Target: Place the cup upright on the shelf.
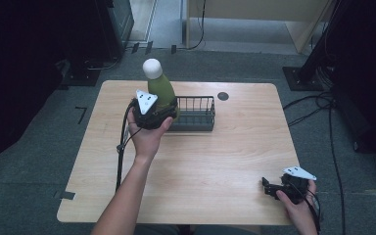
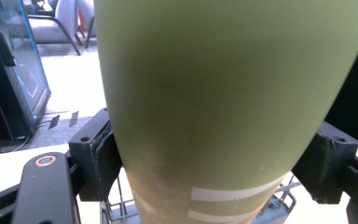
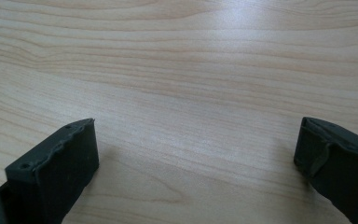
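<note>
A green bottle [image 1: 160, 90] with a white cap [image 1: 152, 67] stands upright at the left end of a dark wire basket [image 1: 198, 112]. My left gripper [image 1: 149, 111] is shut on the bottle's lower body. In the left gripper view the green bottle [image 2: 223, 102] sits between both pads [image 2: 103, 154], with two white stripes near its base and the basket wires [image 2: 121, 212] below. My right gripper [image 1: 274, 188] rests low at the table's front right corner. Its jaws stand wide apart over bare wood [image 3: 191, 93], nothing between them.
The light wooden table [image 1: 215, 156] has a round black cable grommet [image 1: 223, 96] behind the basket. Cables trail from both grippers. Dark equipment stands and cables lie on the grey floor around the table.
</note>
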Tool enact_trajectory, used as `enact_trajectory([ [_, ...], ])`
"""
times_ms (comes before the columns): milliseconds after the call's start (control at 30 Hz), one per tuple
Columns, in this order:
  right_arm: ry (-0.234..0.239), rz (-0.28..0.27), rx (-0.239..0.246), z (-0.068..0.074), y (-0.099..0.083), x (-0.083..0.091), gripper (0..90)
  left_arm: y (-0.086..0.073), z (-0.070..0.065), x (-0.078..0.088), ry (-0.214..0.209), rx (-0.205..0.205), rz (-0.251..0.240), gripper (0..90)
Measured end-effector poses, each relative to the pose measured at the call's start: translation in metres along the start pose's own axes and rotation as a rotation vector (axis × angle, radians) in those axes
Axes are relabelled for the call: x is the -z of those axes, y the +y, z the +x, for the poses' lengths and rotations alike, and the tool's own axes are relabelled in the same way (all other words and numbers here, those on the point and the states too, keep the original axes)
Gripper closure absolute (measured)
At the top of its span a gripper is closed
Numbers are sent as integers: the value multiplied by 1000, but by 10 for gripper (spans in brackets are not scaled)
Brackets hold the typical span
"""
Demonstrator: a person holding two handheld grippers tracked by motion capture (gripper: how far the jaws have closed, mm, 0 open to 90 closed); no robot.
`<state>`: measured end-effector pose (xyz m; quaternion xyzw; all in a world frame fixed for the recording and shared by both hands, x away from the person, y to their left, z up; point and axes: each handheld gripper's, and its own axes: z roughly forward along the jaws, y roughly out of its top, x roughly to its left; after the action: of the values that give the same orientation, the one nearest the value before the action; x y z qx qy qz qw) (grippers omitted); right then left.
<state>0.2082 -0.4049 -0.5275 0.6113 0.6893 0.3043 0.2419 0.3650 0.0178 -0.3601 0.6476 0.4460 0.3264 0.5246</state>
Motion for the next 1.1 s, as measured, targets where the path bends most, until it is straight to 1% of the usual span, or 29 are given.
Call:
enact_trajectory([
  [133, 1, -1, -1, 0, 0, 0, 0, 4, 3, -6, 5, 1, -6, 214],
  [267, 1, 0, -3, 0, 0, 0, 0, 8, 6, -14, 7, 10, -9, 214],
  [400, 1, 1, 1, 0, 0, 0, 0, 10, 9, -25, 21, -1, -5, 213],
  [467, 0, 2, 2, 0, 0, 0, 0, 10, 9, -27, 22, -6, -3, 214],
  [633, 1, 1, 2, 0, 0, 0, 0, 6, 12, -37, 30, -13, 4, 214],
  [833, 3, 0, 1, 0, 0, 1, 0, -2, 17, -50, 59, -12, 34, 213],
  [933, 4, 0, 0, 0, 0, 1, 0, -5, 18, -55, 62, -17, 46, 213],
  [1000, 2, 0, 1, 0, 0, 0, 0, -9, 18, -59, 65, -21, 63, 213],
  [1100, 1, 2, 1, 0, 0, 0, 0, -12, 17, -63, 67, -20, 77, 214],
])
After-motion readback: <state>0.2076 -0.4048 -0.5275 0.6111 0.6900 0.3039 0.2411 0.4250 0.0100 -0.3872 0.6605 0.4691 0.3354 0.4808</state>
